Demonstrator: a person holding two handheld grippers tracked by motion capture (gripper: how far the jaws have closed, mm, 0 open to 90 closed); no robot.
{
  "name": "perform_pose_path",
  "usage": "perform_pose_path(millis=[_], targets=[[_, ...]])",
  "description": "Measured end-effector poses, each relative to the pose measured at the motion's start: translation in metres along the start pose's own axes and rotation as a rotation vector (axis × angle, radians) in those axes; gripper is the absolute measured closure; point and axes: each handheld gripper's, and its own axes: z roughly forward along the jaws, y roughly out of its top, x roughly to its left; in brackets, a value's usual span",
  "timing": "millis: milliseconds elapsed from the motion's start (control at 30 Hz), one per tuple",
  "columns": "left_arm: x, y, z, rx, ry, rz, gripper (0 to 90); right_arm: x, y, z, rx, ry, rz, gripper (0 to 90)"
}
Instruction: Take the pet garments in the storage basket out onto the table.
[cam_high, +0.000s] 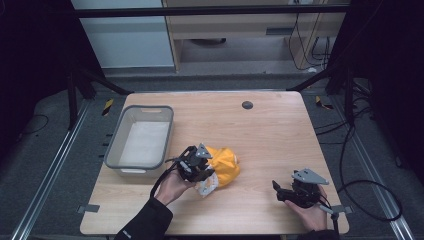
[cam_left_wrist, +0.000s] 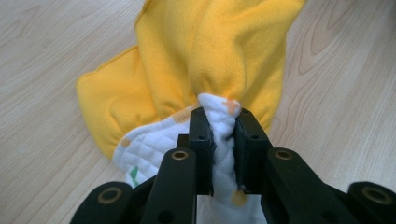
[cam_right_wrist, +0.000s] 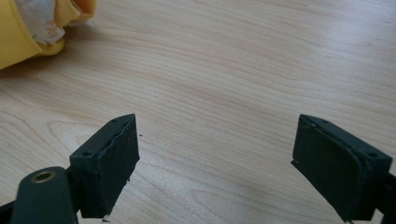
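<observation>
So far, only the grasp has been made. The left tool (cam_left_wrist: 223, 140) is clenched on a bunched fold of the yellow cloth (cam_left_wrist: 210, 51), the white quilted lining being pinched between the two black jaws, as is seen plainly in the left gripper view. In the high view the cloth (cam_high: 225, 165) is found crumpled near the middle of the desk (cam_high: 270, 135), just to the right of the grey bin (cam_high: 142, 142), with the left tool (cam_high: 197, 167) laid against its near-left side. Most of the cloth is still rested on the wood; it cannot be told whether any part has been lifted clear.

The right tool (cam_right_wrist: 215, 163) is released, its jaws held wide apart over bare wood with nothing between them; a corner of the cloth (cam_right_wrist: 28, 28) is seen at the upper left of the right gripper view, well apart from the pads. In the high view the right tool (cam_high: 295, 192) is kept near the front right of the desk.

The bin is seen to hold nothing but its pale floor. It is judged that the work is at an early stage: the cloth has been gripped on one side only, and whatever is intended for it, whether a fold, a spread or a transfer into the bin, is yet to be carried out. A second grip by the right tool is likely to be needed.
</observation>
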Motion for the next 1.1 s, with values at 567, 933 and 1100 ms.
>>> perform_pose_path(millis=[567,933,1100], targets=[[-0.003,-0.006,0.008,0.019,0.014,0.027,49.3,0.0,0.0,0.0,0.004,0.001,0.001,14.3],[-0.001,-0.011,0.0,0.009,0.023,0.028,26.4,0.0,0.0,0.0,0.006,0.001,-0.005,14.3],[-0.002,-0.017,-0.008,-0.009,0.032,0.035,21.6,0.0,0.0,0.0,0.007,-0.001,-0.005,14.2]])
